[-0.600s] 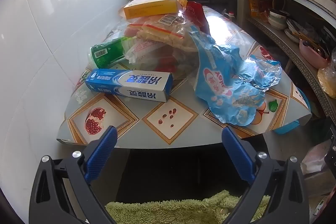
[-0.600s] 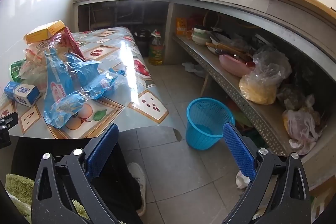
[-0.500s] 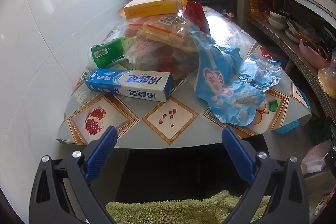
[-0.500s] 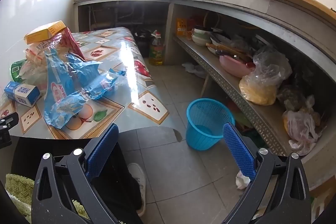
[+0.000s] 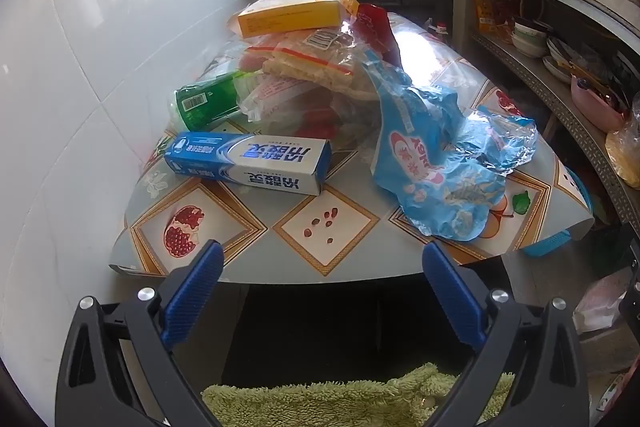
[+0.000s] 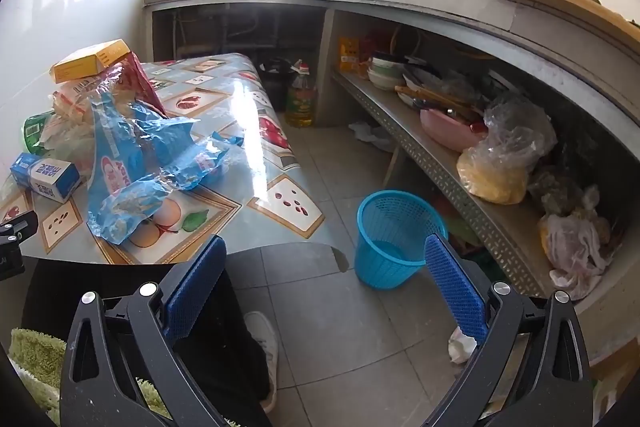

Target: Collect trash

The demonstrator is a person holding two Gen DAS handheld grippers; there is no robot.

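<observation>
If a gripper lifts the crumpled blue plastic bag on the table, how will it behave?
The blue plastic bag looks thin and creased, so probably floppy and very light. Its glossy film may slip between pads. It probably sags and trails rather than keeping shape.

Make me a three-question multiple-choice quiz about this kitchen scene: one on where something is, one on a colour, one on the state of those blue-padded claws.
1. Where does the waste basket stand?
A. on the table
B. on the floor beside the table
C. on the shelf

2. What colour is the box on top of the trash pile?
A. yellow
B. purple
C. black

3. How are the fingers of the left gripper?
A. clamped on the toothpaste box
C. spread wide with nothing between them
B. clamped on the blue wrapper

Answers: 1 B, it sits on the grey tiles by the table corner. 2 A, the yellow box tops the pile. 3 C, both blue pads stand apart, short of the toothpaste box.
</observation>
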